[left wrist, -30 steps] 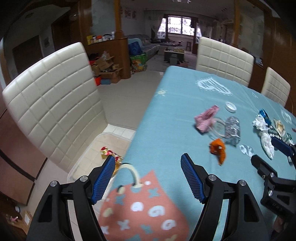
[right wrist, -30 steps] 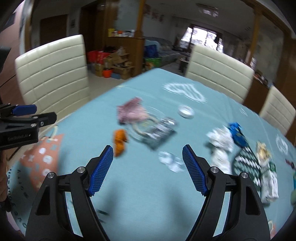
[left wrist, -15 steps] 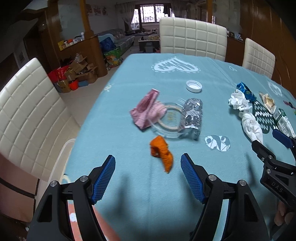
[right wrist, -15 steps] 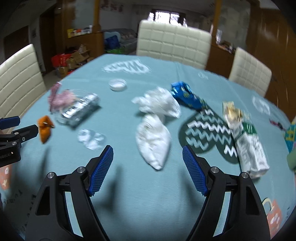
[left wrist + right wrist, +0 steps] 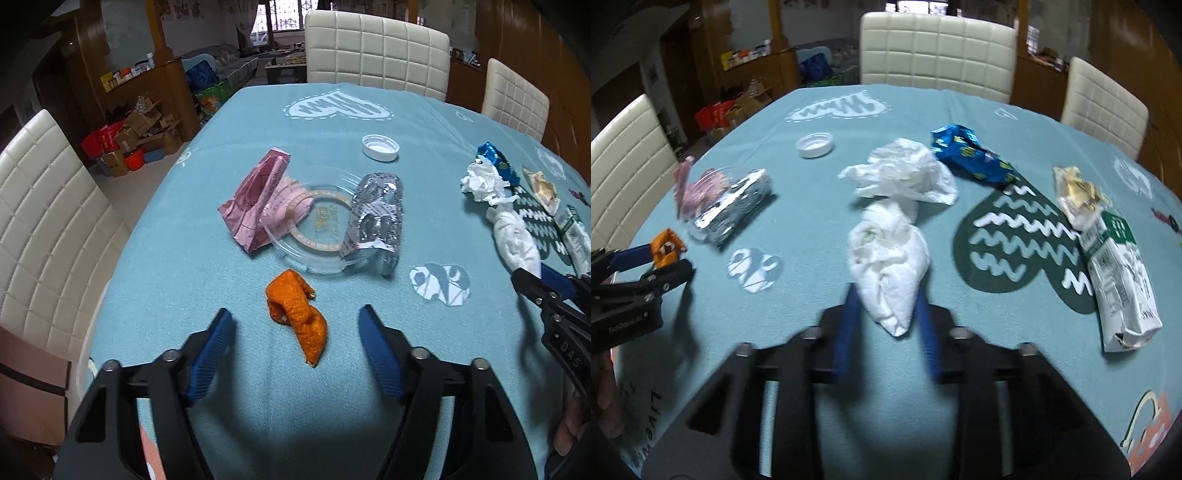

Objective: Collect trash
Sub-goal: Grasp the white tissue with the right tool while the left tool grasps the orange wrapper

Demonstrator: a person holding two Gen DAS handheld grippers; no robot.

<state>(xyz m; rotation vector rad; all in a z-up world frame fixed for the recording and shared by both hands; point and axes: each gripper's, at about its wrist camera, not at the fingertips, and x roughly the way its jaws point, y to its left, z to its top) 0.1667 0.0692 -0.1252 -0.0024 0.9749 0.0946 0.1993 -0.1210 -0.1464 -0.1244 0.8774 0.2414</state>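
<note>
A long table covered with a teal cloth (image 5: pixel 207 177) is seen from two wrist cameras, with cream padded chairs (image 5: pixel 376 48) set around it and trash scattered over the cloth.

Among the larger pieces, a green and white carton (image 5: pixel 1119 280) lies at the right edge, a crushed clear bottle (image 5: pixel 376 218) rests on a clear plastic lid beside a pink wrapper (image 5: pixel 258 199), and a loose white tissue (image 5: pixel 905 173) sits next to a blue snack wrapper (image 5: pixel 971 155).

A white tissue wad (image 5: pixel 890 266) is flanked by the right gripper (image 5: pixel 886 295), whose jaws have just been closing around it; the pads appear to touch its sides, though motion blur makes real pressure hard to confirm. The wad could be pinched only at its soft tip and slip free when lifted.

An orange peel (image 5: pixel 297 314) lies between the half-open jaws of the left gripper (image 5: pixel 295 332), which have also just been closing but are not yet pressed on it. The peel is curled and uneven (and rests on cloth), so it could be pushed aside, or the cloth caught with it.

A white bottle cap (image 5: pixel 380 147) lies well apart, untouched.
</note>
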